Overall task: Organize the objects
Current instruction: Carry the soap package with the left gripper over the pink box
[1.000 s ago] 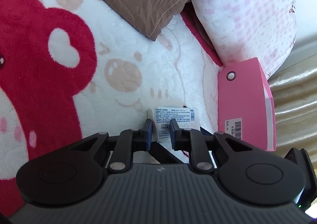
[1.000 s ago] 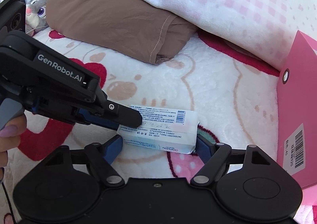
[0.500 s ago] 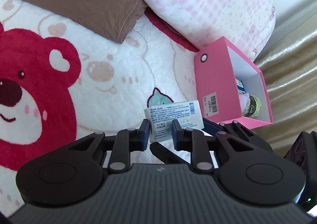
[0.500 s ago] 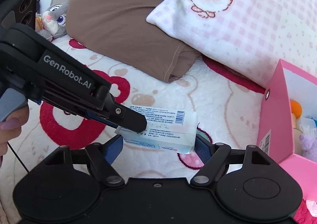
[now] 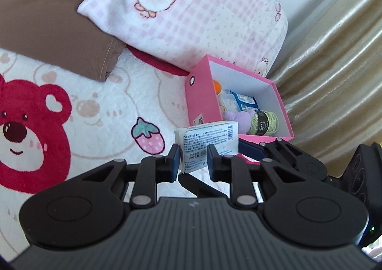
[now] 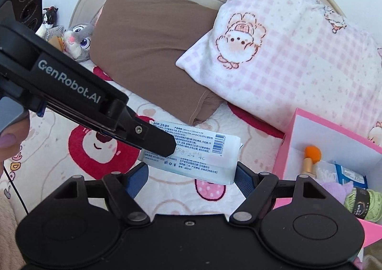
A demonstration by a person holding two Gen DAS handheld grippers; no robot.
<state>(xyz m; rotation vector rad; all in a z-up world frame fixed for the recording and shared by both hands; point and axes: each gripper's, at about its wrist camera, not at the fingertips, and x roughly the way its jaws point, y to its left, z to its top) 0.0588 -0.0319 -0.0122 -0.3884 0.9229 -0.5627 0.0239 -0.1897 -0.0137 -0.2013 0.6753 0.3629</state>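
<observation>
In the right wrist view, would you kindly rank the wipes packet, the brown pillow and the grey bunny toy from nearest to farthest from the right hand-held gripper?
1. Wipes packet: between the pads of the right hand-held gripper, centre.
2. Brown pillow: beyond the packet, upper middle.
3. Grey bunny toy: far upper left, by the headboard.

Glossy plastic wipes pack [image 6: 198,153] above fluffy blanket [image 5: 100,112].
</observation>
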